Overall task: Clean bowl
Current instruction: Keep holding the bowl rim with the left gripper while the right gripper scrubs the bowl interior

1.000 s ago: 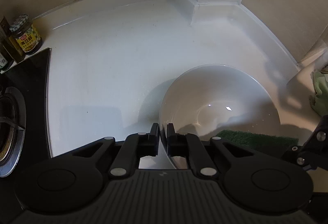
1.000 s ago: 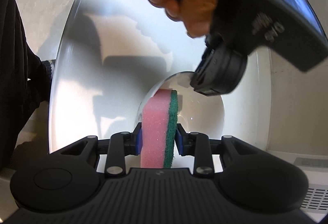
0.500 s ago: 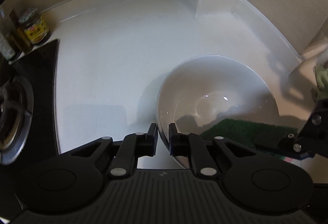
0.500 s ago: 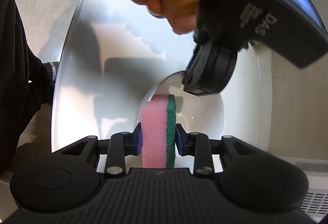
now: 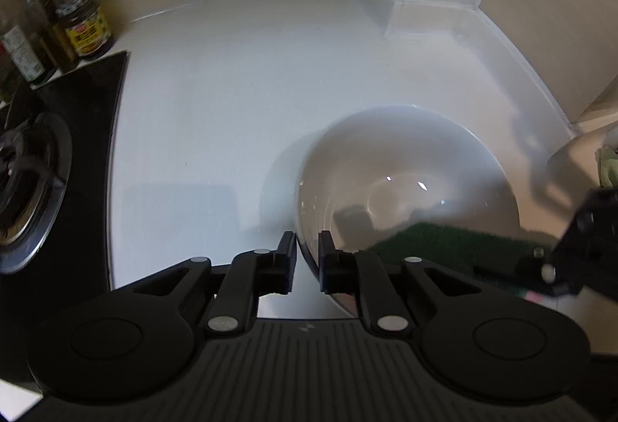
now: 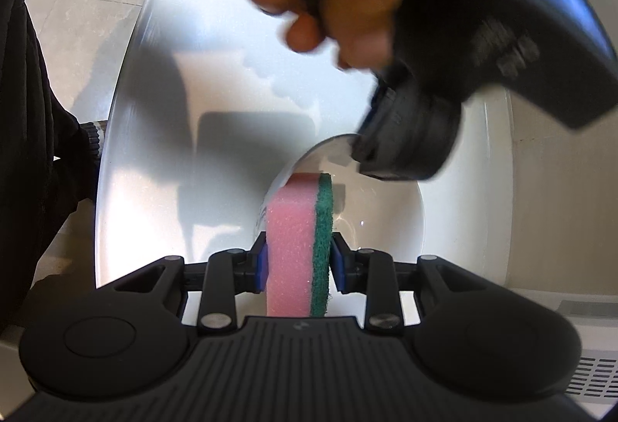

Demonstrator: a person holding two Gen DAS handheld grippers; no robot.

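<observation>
While my left gripper (image 5: pixel 307 254) has its fingers pinched on the near rim of the bowl (image 5: pixel 405 186) on the table (image 5: pixel 231 93), my right gripper (image 6: pixel 297 261) clamps the sponge (image 6: pixel 299 248), bowl straight ahead, green side toward it.

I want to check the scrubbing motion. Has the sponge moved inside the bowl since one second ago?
Yes. In the left wrist view the sponge has slid leftward along the near inner wall of the bowl, toward the left gripper.
</observation>
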